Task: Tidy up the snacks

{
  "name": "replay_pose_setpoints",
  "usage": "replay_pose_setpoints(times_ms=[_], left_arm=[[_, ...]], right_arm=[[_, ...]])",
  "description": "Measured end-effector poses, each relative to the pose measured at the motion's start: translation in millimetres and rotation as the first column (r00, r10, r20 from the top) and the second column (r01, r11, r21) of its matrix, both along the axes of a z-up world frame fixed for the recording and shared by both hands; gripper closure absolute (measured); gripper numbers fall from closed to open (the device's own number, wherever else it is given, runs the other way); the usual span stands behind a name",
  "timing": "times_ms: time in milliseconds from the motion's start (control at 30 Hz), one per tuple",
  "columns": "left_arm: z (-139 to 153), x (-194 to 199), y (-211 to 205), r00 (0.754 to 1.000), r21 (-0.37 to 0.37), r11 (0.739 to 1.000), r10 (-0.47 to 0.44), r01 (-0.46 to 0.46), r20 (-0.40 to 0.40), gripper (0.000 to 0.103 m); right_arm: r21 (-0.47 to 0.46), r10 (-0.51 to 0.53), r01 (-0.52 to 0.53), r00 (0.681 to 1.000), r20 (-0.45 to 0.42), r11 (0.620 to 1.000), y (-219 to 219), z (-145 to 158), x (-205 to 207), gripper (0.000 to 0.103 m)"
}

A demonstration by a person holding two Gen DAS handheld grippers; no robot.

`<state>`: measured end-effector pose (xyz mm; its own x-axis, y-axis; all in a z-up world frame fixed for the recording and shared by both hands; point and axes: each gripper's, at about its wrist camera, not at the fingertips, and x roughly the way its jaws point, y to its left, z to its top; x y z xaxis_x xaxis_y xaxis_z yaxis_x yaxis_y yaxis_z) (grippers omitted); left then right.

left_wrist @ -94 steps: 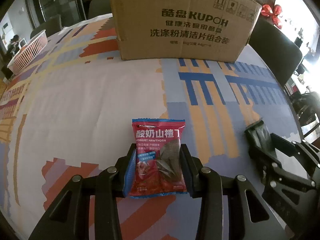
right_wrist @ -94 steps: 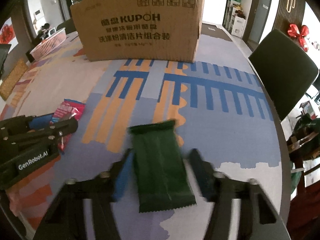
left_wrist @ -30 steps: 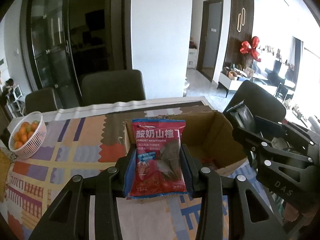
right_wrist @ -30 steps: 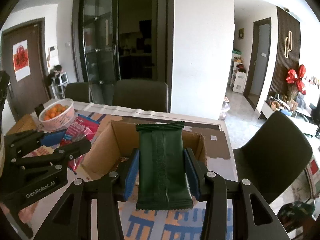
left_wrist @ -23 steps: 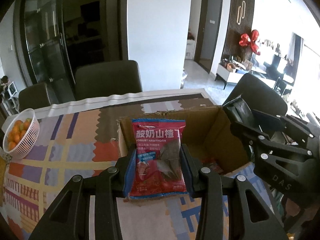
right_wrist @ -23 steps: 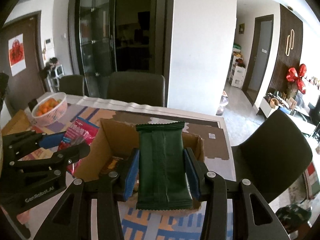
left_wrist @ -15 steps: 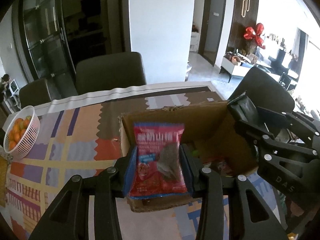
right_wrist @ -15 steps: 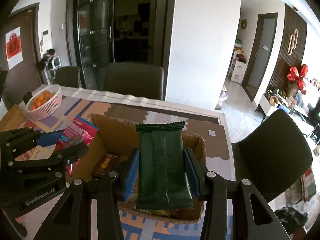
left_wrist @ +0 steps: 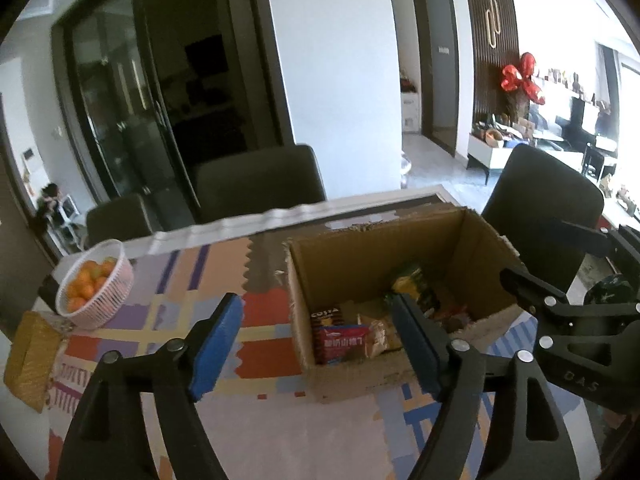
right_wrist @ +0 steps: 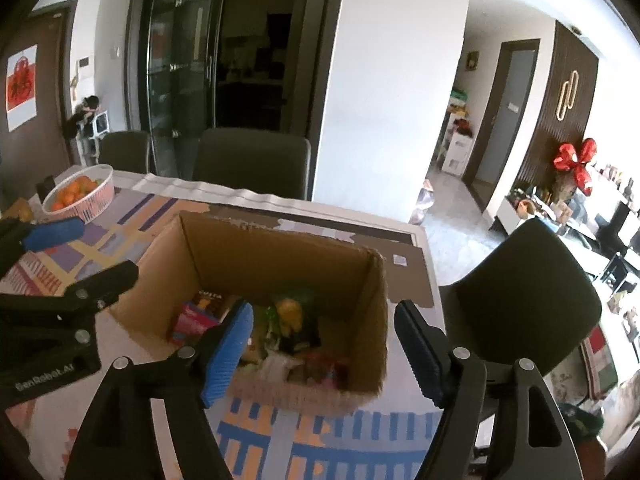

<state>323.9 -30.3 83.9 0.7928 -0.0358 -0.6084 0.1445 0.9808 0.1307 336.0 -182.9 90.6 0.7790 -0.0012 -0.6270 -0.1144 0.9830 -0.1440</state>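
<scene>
Both grippers, left gripper (left_wrist: pixel 316 340) and right gripper (right_wrist: pixel 324 344), hang over the cardboard box (right_wrist: pixel 280 248) on the worktop (left_wrist: pixel 248 432), jaws opening with nothing between them, presumably so snacks (right_wrist: pixel 288 320) collect inside, red packet (left_wrist: pixel 344 342) included.

Matt brown cardboard box (left_wrist: pixel 400 256), glossy foil snack packets (left_wrist: pixel 344 342), white plastic basket (left_wrist: pixel 114 300)

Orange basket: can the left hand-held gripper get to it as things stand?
Probably yes. The left hand-held gripper, jaws opening with nothing between them, hangs by the cardboard box. The orange basket stands uncovered, with only bare tablecloth between.
</scene>
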Motion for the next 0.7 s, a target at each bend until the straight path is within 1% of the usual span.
replay_pose_setpoints(times_ms=[200, 333, 467, 533, 700], left_arm=[[11, -42, 2, 0.999, -0.018, 1.000, -0.001, 0.002, 0.053, 0.016], [15, -69, 4, 0.997, -0.042, 0.999, 0.000, 0.003, 0.072, 0.011], [16, -99, 4, 0.996, -0.061, 0.998, 0.005, 0.000, 0.086, 0.008], [15, -116, 4, 0.995, -0.064, 0.998, 0.005, 0.001, 0.096, 0.003], [11, -151, 10, 0.992, -0.072, 0.997, 0.028, -0.019, 0.123, 0.000]], right_arm=[[0.040, -0.028, 0.026, 0.999, 0.041, 0.999, -11, 6, -46, 0.024], [0.057, -0.052, 0.049, 0.996, 0.068, 0.997, -16, 10, -77, 0.018], [0.076, -0.067, 0.059, 0.993, 0.097, 0.995, -19, 12, -111, 0.014], [0.082, -0.069, 0.060, 0.992, 0.109, 0.995, -19, 11, -126, 0.012], [0.098, -0.080, 0.067, 0.988, 0.133, 0.993, -20, 10, -161, 0.010]])
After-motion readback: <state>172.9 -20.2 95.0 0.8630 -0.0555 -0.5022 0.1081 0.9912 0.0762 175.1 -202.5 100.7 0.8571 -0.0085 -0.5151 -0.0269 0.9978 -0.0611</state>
